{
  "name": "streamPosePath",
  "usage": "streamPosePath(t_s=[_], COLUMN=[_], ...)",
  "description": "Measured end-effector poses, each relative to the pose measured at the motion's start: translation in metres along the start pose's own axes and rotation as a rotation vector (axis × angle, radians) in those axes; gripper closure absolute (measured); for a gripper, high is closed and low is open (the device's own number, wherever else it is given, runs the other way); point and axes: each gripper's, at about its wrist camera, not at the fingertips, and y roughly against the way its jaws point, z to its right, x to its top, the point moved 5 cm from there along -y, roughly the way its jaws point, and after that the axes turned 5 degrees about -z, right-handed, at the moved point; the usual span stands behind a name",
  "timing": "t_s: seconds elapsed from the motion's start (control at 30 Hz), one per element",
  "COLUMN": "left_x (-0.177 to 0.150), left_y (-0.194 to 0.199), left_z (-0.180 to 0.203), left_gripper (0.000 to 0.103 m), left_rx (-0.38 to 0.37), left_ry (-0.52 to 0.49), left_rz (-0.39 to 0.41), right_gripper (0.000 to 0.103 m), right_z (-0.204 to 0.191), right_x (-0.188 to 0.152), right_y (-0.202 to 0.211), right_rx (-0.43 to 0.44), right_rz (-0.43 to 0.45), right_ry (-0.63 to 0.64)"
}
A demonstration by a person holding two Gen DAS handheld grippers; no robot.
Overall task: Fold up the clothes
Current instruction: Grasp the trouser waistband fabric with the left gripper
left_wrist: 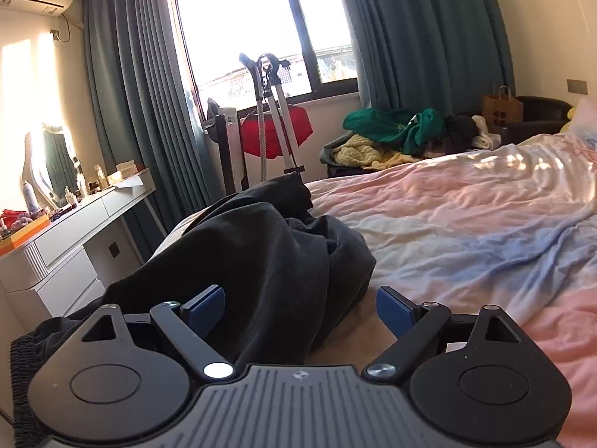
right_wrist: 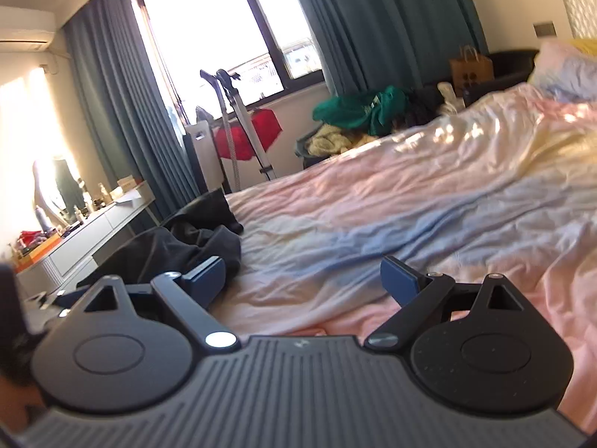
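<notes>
A crumpled dark grey garment (left_wrist: 261, 257) lies bunched at the near left corner of the bed (left_wrist: 466, 216), and its ribbed waistband (left_wrist: 22, 366) hangs at the far left of the left wrist view. My left gripper (left_wrist: 300, 308) is open just over the near part of this cloth; the blue pads (left_wrist: 207, 306) stand wide apart and press on nothing. In the right wrist view the same garment (right_wrist: 179, 246) lies to the left. My right gripper (right_wrist: 304, 278) is open above the pink and blue bedcover (right_wrist: 391, 231), beside the cloth, holding nothing.
A white dresser (left_wrist: 74, 239) with bottles and a mirror stands left of the bed. A garment steamer stand (left_wrist: 276, 127) with a red cloth is by the window. Green and yellow clothes (left_wrist: 391, 130) are piled beyond the bed, near a paper bag (left_wrist: 502, 108).
</notes>
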Motion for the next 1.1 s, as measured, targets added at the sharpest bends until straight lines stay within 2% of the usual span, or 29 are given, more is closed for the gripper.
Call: streamPosePath(t_s=[0.13, 0.23, 0.33, 0.47, 0.57, 0.6, 0.67, 0.7, 0.73, 0.77, 0.8, 0.83, 0.9, 1.0, 1.1], left_x=[0.022, 0.034, 0.041, 0.042, 0.047, 0.048, 0.046, 0.044, 0.043, 0.043, 0.044, 0.046, 0.052, 0.064, 0.075], left_y=[-0.058, -0.106, -0.147, -0.188, -0.204, -0.211, -0.233, -0.245, -0.254, -0.256, -0.255, -0.253, -0.241, -0.203, -0.147], left_z=[0.030, 0.046, 0.053, 0.061, 0.073, 0.079, 0.088, 0.090, 0.091, 0.089, 0.087, 0.083, 0.073, 0.055, 0.029], left_gripper=[0.014, 0.014, 0.014, 0.014, 0.014, 0.014, 0.021, 0.030, 0.044, 0.050, 0.067, 0.091, 0.098, 0.099, 0.099], left_rx=[0.045, 0.131, 0.213, 0.227, 0.180, 0.187, 0.225, 0.228, 0.226, 0.232, 0.243, 0.253, 0.240, 0.212, 0.147], left_ry=[-0.066, -0.130, -0.151, -0.200, -0.224, -0.242, -0.276, -0.289, -0.291, -0.279, -0.261, -0.239, -0.194, -0.149, -0.077], left_rz=[0.013, 0.009, -0.022, -0.052, -0.045, -0.051, -0.128, -0.193, -0.238, -0.242, -0.233, -0.231, -0.215, -0.146, -0.054], right_gripper=[0.011, 0.011, 0.011, 0.011, 0.011, 0.011, 0.011, 0.011, 0.011, 0.011, 0.011, 0.011, 0.011, 0.012, 0.012], right_z=[0.018, 0.026, 0.034, 0.039, 0.040, 0.041, 0.043, 0.044, 0.045, 0.045, 0.045, 0.045, 0.045, 0.045, 0.040], right_x=[0.001, 0.002, -0.001, -0.005, -0.008, -0.008, -0.009, -0.010, -0.011, -0.013, -0.014, -0.016, -0.019, -0.020, -0.017], right_y=[-0.015, -0.024, -0.039, -0.058, -0.066, -0.069, -0.074, -0.076, -0.079, -0.081, -0.083, -0.085, -0.091, -0.094, -0.089], right_rx=[-0.001, -0.020, -0.040, -0.037, -0.026, -0.021, -0.023, -0.024, -0.028, -0.032, -0.043, -0.061, -0.074, -0.071, -0.069], right_rz=[-0.024, -0.024, -0.052, -0.086, -0.093, -0.096, -0.103, -0.107, -0.113, -0.117, -0.119, -0.122, -0.137, -0.136, -0.102], right_ry=[-0.074, -0.092, -0.121, -0.160, -0.177, -0.188, -0.202, -0.207, -0.208, -0.206, -0.195, -0.180, -0.163, -0.171, -0.140])
